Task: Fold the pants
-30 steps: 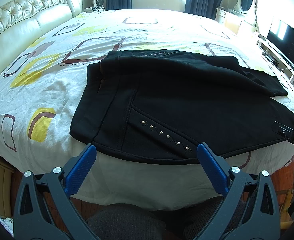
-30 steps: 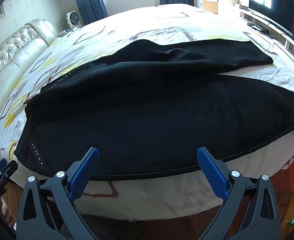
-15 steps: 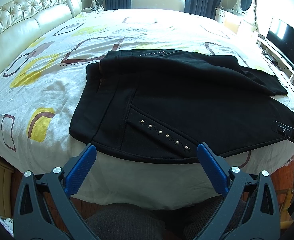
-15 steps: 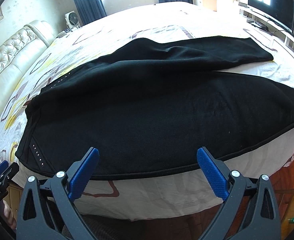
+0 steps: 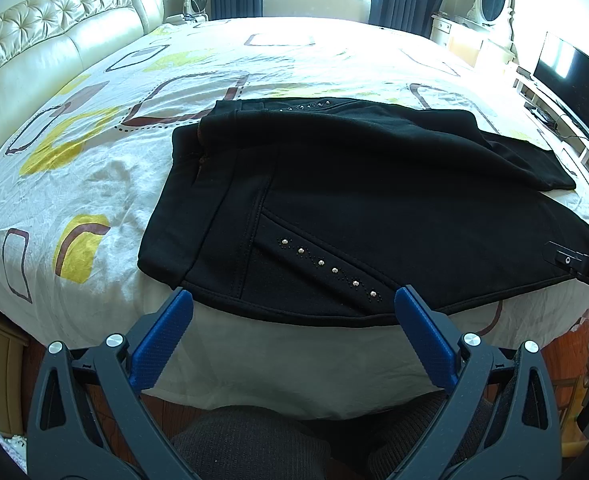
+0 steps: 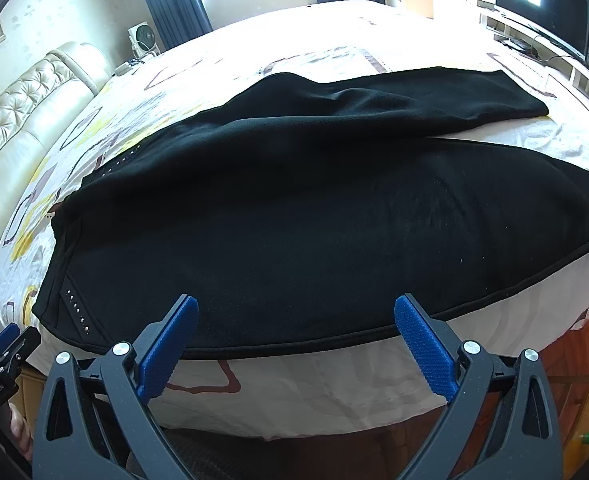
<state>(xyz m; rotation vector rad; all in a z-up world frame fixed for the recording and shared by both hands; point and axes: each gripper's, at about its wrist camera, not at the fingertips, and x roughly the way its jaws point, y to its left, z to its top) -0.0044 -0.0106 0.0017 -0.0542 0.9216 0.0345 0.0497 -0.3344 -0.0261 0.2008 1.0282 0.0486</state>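
Black pants (image 5: pixel 374 208) lie spread on the bed (image 5: pixel 94 168); left tongs (image 5: pixel 293 304) and right tongs (image 6: pixel 296 312) gape wide, empty (seemingly just short of the near hem).

The pants (image 5: pixel 374 200) are matt black cloth, thick and fleecy, with small shiny metal studs (image 5: pixel 328 266) along the pocket. The bed sheet (image 5: pixel 106 184) is thin, wrinkled printed cotton. The headboard (image 5: pixel 46 40) is glossy tufted leather. The left hand-held gripper (image 5: pixel 294 320) has matt dark plastic arms and rough, knurled blue pads (image 5: pixel 162 340).
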